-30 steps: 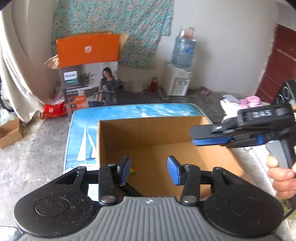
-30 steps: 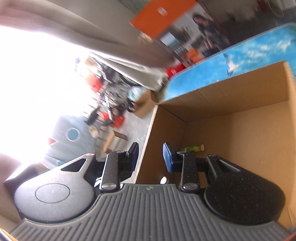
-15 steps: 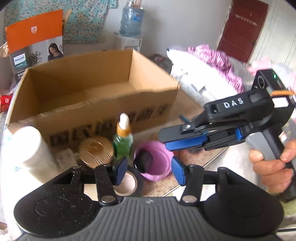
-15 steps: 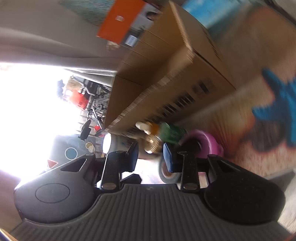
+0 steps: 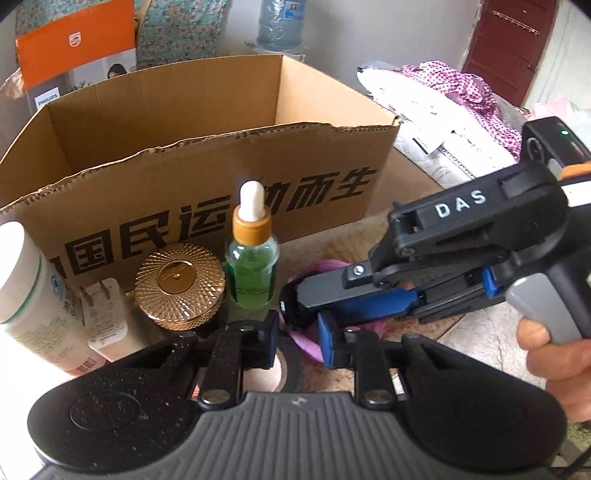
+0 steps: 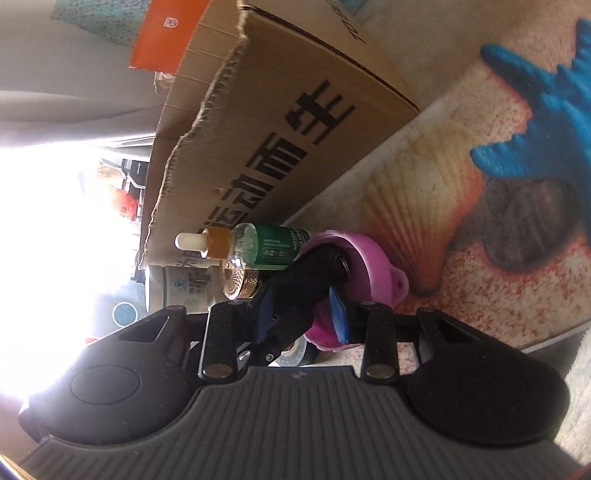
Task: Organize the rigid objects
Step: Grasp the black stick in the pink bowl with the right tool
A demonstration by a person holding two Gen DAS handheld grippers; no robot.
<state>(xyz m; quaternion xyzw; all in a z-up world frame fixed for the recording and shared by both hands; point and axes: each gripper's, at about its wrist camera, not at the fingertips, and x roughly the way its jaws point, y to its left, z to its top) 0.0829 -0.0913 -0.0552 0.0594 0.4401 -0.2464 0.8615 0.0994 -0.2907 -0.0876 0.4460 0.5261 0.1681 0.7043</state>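
Several items stand in front of an open cardboard box (image 5: 221, 177): a white tube (image 5: 26, 295), a white plug (image 5: 107, 321), a gold-lidded jar (image 5: 180, 286), a green dropper bottle (image 5: 252, 269), a pink cup (image 5: 321, 266) and a black tape roll (image 5: 295, 371). My left gripper (image 5: 297, 332) is shut on the wall of the tape roll. My right gripper (image 5: 291, 299) reaches in from the right, rolled on its side, with its tips at the pink cup (image 6: 369, 266). Its jaws (image 6: 301, 314) are opening, with a black thing with a metal ring (image 6: 314, 273) between them.
A person's hand (image 5: 554, 350) holds the right gripper's handle. Bedding and pink-checked cloth (image 5: 443, 99) lie at the right. An orange printed carton (image 5: 74, 40) and a water bottle (image 5: 282, 22) stand behind the box. The items rest on a shell-patterned mat (image 6: 461, 184).
Both grippers came down from over the open box to the items in front of it. The left jaws narrowed onto the tape roll. The right gripper moved in to the pink cup.
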